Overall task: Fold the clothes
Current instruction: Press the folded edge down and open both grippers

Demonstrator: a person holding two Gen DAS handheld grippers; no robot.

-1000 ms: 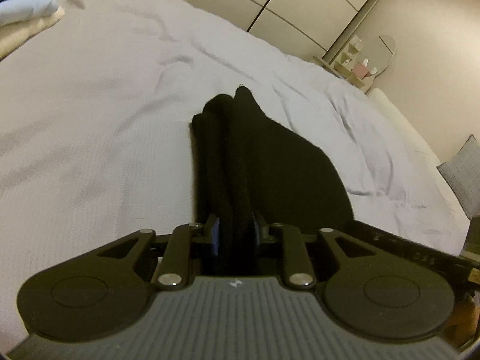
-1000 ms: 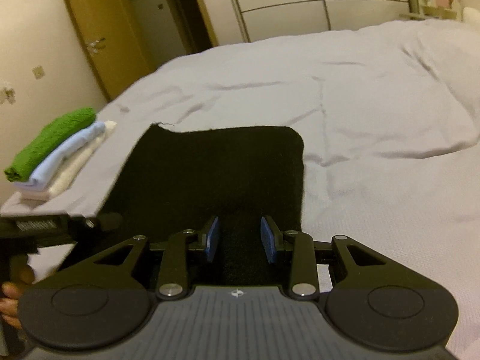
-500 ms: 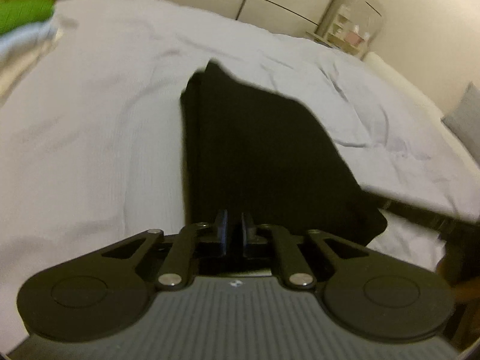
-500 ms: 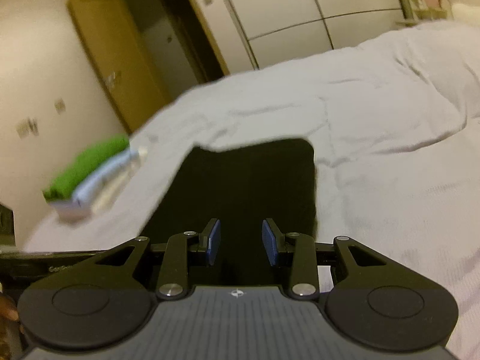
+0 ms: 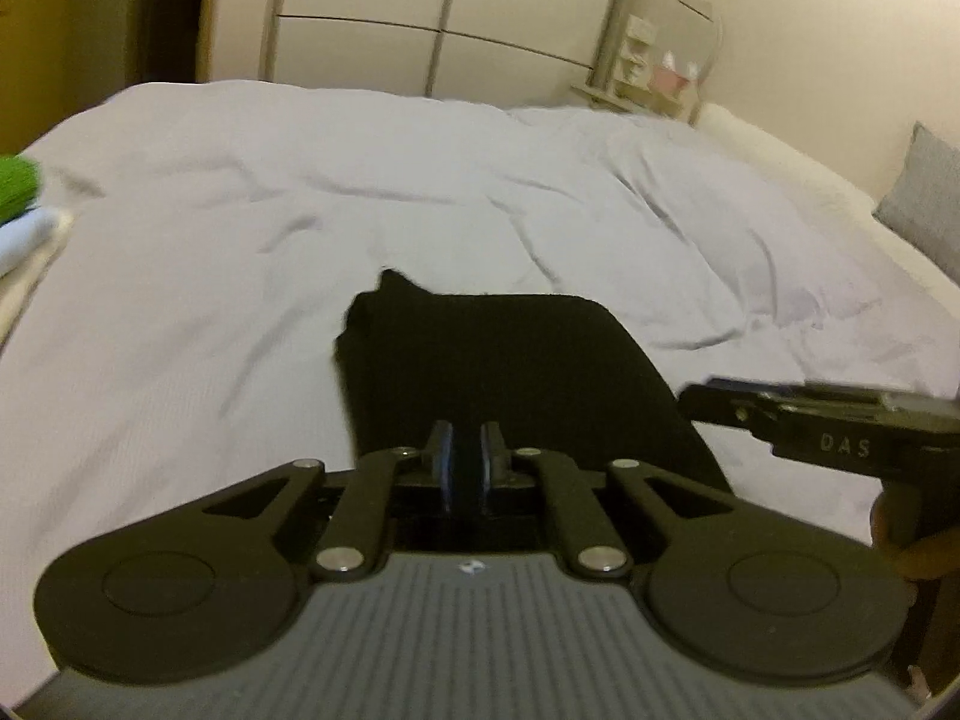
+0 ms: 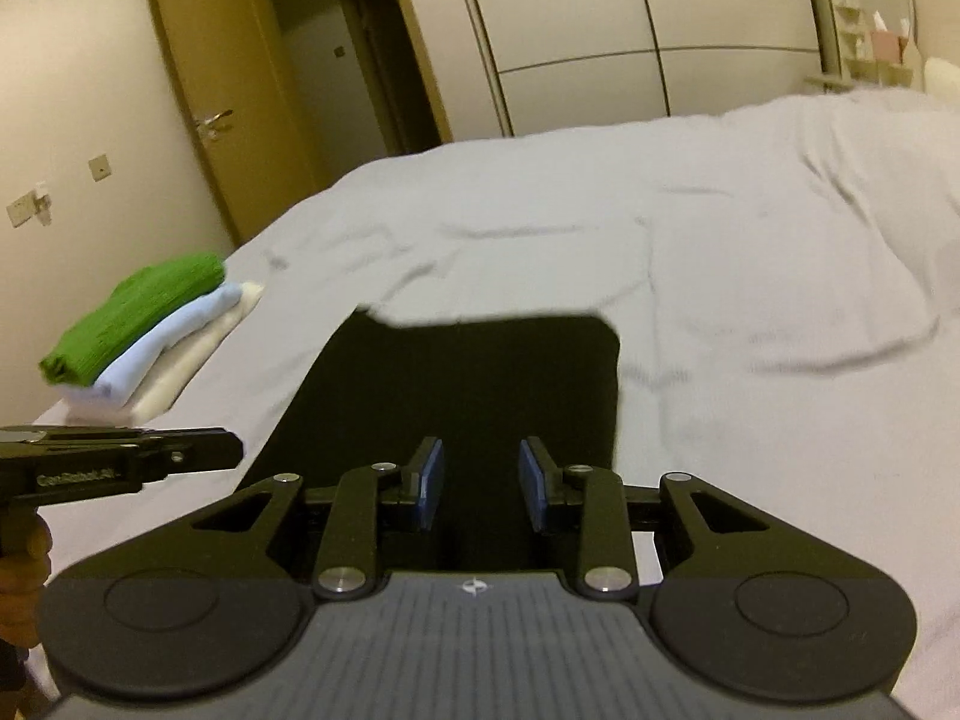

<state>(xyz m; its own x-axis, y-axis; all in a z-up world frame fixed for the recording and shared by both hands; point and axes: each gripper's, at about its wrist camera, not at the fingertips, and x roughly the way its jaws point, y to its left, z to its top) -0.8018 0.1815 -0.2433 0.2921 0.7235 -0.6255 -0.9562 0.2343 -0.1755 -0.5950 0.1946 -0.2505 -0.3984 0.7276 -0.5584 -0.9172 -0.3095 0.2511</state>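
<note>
both grippers at the near edge of the folded black garment on the bed: left gripper pinching it, right gripper slightly parted around it, jaws just closing; risk: uneven lift skews fold.

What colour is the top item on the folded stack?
Green, on the folded stack; it shows best in the right wrist view.

Home bedroom: wide bed in pale cover, sliding-door wardrobe far, wooden door left.
</note>
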